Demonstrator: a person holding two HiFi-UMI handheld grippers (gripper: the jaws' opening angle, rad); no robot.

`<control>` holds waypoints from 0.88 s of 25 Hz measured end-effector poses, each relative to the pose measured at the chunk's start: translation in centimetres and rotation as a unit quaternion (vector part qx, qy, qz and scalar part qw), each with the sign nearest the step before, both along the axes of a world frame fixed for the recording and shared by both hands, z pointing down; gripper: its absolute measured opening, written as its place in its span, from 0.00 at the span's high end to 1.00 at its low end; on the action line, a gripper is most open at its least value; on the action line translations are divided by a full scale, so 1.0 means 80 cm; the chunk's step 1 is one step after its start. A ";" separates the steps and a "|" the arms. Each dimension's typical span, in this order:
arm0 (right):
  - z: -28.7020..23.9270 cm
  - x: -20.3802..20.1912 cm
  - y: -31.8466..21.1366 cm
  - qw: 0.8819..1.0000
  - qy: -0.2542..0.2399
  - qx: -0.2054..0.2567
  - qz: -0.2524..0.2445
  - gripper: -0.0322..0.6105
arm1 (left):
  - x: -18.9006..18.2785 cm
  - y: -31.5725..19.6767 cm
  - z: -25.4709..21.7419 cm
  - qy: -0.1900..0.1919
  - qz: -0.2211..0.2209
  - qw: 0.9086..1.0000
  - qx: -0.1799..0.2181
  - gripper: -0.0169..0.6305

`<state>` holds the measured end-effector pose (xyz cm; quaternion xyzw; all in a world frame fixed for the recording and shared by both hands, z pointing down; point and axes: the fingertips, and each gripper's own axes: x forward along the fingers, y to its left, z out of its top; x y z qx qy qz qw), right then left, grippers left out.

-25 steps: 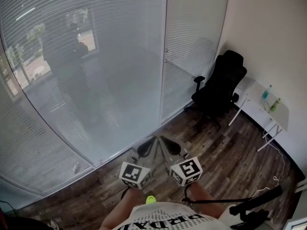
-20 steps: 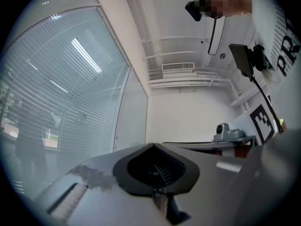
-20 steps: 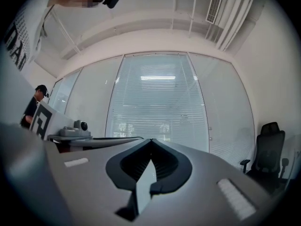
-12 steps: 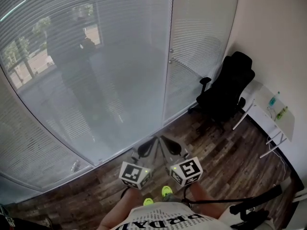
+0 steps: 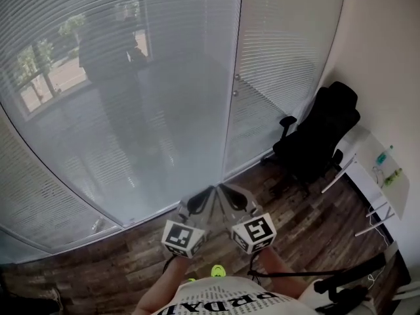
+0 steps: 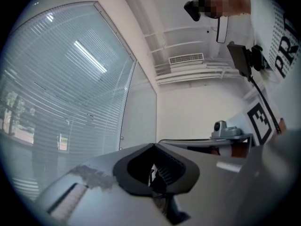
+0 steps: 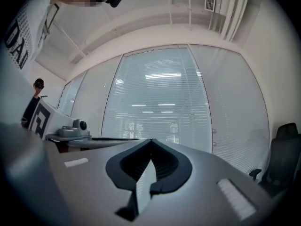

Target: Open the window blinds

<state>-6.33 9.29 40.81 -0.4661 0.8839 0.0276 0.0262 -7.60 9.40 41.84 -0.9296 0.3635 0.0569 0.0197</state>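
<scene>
Since a second ago the office chair [image 5: 318,136] is sliding right and lower in the head view. Left gripper [image 6: 153,146] and right gripper [image 7: 151,140] are both holding their jaws together on nothing, side by side, well apart from the blinds [image 5: 131,77] ahead. The slats are lying closed behind glass, and the outdoors is showing only dimly. The desk [image 5: 377,179] is running off the frame's right edge. Only the left gripper view is showing the ceiling vent [image 6: 186,59].

Head view: we look steeply down from above; left gripper [image 5: 203,197] and right gripper [image 5: 228,194] sit close at lower centre, blinds [image 5: 131,77] fill upper left; left gripper view rides close behind its jaws, looking along them, blinds at frame left; right gripper view likewise, blinds dead ahead; all three share the blinds; head and right gripper views share the chair [image 5: 318,133] at right edge.
</scene>
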 end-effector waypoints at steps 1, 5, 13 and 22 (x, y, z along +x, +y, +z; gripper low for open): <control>0.000 0.005 -0.005 1.000 0.001 0.001 -0.004 0.94 | 0.005 -0.005 -0.001 0.000 -0.004 1.000 0.003 0.99; 0.000 0.023 -0.019 1.000 0.003 0.005 -0.013 0.94 | 0.023 -0.021 -0.001 0.000 -0.016 1.000 0.008 0.99; 0.010 0.067 -0.045 1.000 -0.005 0.000 -0.002 0.94 | 0.067 -0.049 0.005 -0.001 -0.011 1.000 0.003 0.99; 0.009 0.075 -0.102 1.000 -0.005 -0.003 0.003 0.94 | 0.074 -0.106 0.005 -0.001 -0.006 1.000 0.004 0.99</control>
